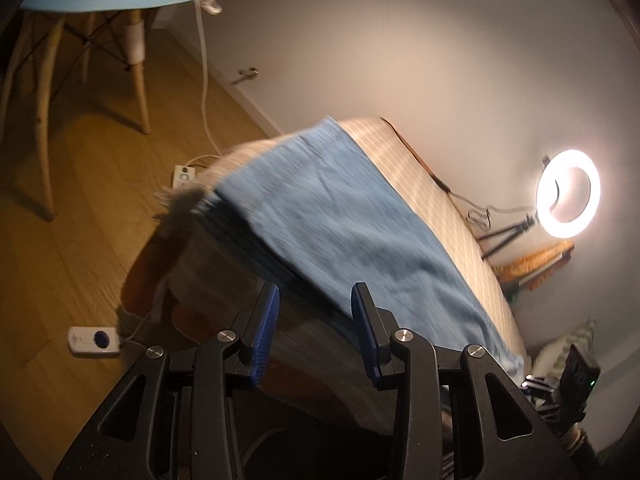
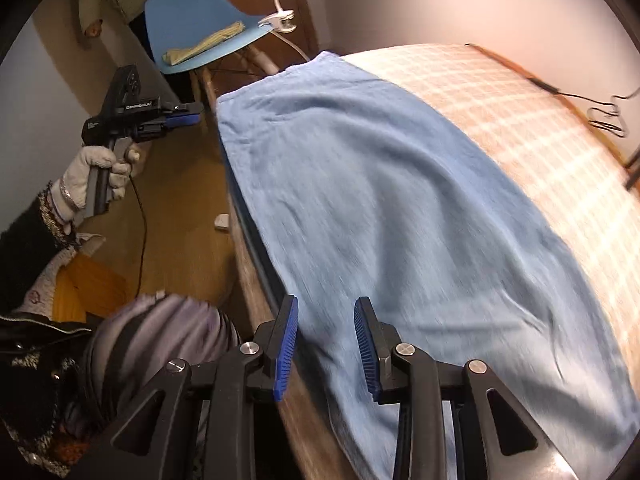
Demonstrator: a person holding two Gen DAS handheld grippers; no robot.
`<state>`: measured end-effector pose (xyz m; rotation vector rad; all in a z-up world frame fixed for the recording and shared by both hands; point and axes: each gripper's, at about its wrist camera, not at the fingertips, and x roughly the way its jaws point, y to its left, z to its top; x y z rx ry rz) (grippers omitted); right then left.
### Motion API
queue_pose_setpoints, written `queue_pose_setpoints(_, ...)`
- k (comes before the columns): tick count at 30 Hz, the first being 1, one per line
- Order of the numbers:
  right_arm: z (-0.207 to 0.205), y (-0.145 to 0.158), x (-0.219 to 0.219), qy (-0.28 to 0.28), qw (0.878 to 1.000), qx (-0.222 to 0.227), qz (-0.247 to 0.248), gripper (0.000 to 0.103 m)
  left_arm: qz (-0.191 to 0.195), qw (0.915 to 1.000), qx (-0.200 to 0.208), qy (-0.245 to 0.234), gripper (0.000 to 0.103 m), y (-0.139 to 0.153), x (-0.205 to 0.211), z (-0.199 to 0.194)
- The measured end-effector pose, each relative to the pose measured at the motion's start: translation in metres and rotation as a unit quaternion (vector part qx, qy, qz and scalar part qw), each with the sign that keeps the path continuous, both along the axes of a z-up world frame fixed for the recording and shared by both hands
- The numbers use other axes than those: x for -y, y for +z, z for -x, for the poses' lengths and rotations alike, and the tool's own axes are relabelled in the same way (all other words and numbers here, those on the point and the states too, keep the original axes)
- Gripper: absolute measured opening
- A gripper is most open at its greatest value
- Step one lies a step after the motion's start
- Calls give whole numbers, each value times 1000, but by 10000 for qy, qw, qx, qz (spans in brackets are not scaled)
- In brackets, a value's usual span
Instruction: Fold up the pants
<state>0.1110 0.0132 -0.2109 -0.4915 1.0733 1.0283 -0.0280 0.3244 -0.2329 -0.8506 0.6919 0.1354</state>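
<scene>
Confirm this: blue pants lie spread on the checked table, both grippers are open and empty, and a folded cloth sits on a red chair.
Not quite: the chair is blue, as the right wrist view shows. The rest stands: the pants lie on the table, and both the left gripper and right gripper are open and empty.

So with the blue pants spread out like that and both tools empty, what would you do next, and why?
Probably lower the right tool onto the near edge of the blue pants and pinch it. Both tools look open and empty, the left tool hovering off the table's edge. The pants lie flat on the checked cloth, apparently ready for a fold.
</scene>
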Motion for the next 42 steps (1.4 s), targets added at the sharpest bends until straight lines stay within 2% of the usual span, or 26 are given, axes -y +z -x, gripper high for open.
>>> queue_pose_setpoints(1, -2, -3, -6, 58, 10000, 7, 25, 30, 78, 10000, 23, 45, 38, -2, -3, 0)
queue_pose_setpoints(2, -5, -6, -12, 49, 10000, -4, 40, 31, 179, 9997, 42, 139, 45, -5, -9, 1)
queue_pose_setpoints(4, -13, -14, -20, 0, 9996, -270, 104, 31, 289, 9989, 115, 346, 52, -10, -17, 3)
queue_pose_setpoints(7, -14, -28, -27, 92, 9981, -395, 466, 32, 425, 9978, 272, 420, 52, -15, -25, 3)
queue_pose_setpoints(9, -8, -27, -24, 193, 9977, -314, 561, 32, 555, 9972, 292, 406, 52, -21, -28, 2)
queue_pose_setpoints(12, -7, -19, -24, 177, 9979, -234, 585, 31, 801, 9948, 290, 551, 59, -31, -34, 3)
queue_pose_setpoints(16, -13, 4, -12, -199, 9993, -111, 283, 34, 1322, 9869, 425, 825, 60, -43, -45, 4)
queue_pose_setpoints(28, -17, 32, 13, -658, 9978, 102, 64, 37, 1600, 9791, 645, 1076, 60, -57, -54, -1)
queue_pose_setpoints(30, -15, 35, 19, -654, 9977, 136, 97, 37, 1637, 9774, 747, 1112, 60, -58, -54, -2)
queue_pose_setpoints(33, -14, 36, 21, -661, 9975, 198, 152, 37, 1818, 9702, 1047, 1211, 58, -56, -55, 1)
queue_pose_setpoints(35, -14, 36, 22, -714, 9970, 231, 170, 37, 1795, 9680, 1261, 1222, 57, -48, -53, 3)
queue_pose_setpoints(37, -15, 38, 24, -788, 9965, 245, 153, 37, 1592, 9713, 1366, 1122, 58, -36, -50, 2)
queue_pose_setpoints(40, -17, 37, 23, -854, 9958, 279, 156, 37, 1202, 9802, 1276, 917, 58, -25, -46, -6)
queue_pose_setpoints(42, -17, 36, 22, -874, 9956, 284, 156, 37, 1093, 9841, 1123, 838, 57, -26, -45, -12)
